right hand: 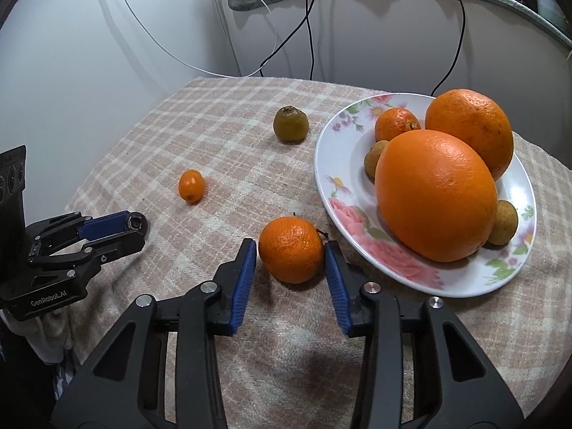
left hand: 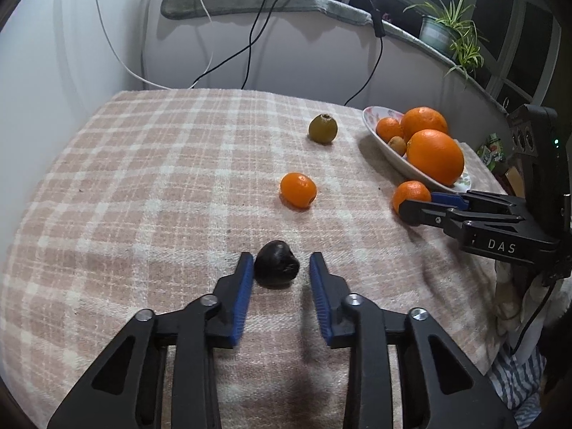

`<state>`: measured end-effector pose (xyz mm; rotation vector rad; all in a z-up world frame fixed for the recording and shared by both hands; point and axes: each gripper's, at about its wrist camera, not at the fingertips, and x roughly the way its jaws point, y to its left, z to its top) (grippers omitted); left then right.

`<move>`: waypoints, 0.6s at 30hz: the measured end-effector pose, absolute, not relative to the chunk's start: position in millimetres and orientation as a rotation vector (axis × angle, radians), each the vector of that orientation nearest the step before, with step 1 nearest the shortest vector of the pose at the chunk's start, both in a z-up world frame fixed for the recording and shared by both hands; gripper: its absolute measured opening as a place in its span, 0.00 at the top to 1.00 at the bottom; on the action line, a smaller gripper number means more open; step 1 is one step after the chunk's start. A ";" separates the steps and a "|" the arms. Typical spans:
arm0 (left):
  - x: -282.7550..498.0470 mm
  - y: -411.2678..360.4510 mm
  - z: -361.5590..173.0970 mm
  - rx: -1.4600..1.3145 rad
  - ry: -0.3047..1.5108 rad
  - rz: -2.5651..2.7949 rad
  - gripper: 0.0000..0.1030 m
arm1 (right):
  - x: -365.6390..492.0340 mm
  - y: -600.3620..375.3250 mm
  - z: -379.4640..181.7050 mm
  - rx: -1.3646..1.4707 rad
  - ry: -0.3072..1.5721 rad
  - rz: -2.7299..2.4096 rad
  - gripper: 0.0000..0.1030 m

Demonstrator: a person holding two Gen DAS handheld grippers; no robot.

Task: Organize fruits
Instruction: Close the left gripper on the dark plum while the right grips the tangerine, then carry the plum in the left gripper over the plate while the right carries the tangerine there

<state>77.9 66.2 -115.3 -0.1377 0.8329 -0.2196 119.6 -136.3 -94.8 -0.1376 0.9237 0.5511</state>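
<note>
A small dark fruit (left hand: 276, 264) lies on the checked cloth between the tips of my left gripper (left hand: 278, 261). Its left pad touches the fruit; a thin strip of cloth shows before the right pad, so the gripper is open. My right gripper (right hand: 291, 246) is shut on a tangerine (right hand: 291, 250) that rests on the cloth beside the flowered plate (right hand: 323, 178), with a blue pad against each side. On the plate sit two big oranges (right hand: 436, 193), a tangerine and small brown fruits. A small orange fruit (right hand: 192, 186) and a green-brown fruit (right hand: 290, 124) lie loose.
The plate (left hand: 371, 121) stands near the table's right edge. Black and white cables (left hand: 250, 46) hang down the wall behind the table. A potted plant (left hand: 447, 28) sits on the ledge at the back right. Bare cloth (left hand: 125, 178) spreads to the left.
</note>
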 end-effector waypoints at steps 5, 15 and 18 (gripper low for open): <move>78.6 66.2 -115.7 -0.134 0.831 -0.213 0.76 | 120.1 -134.7 -96.3 -0.139 0.923 0.553 0.62; 76.3 69.0 -110.8 -0.152 0.814 -0.215 0.77 | 114.5 -138.9 -88.6 -0.122 0.905 0.574 0.63; 74.4 68.7 -105.9 -0.157 0.801 -0.216 0.77 | 110.2 -142.5 -81.3 -0.115 0.889 0.586 0.63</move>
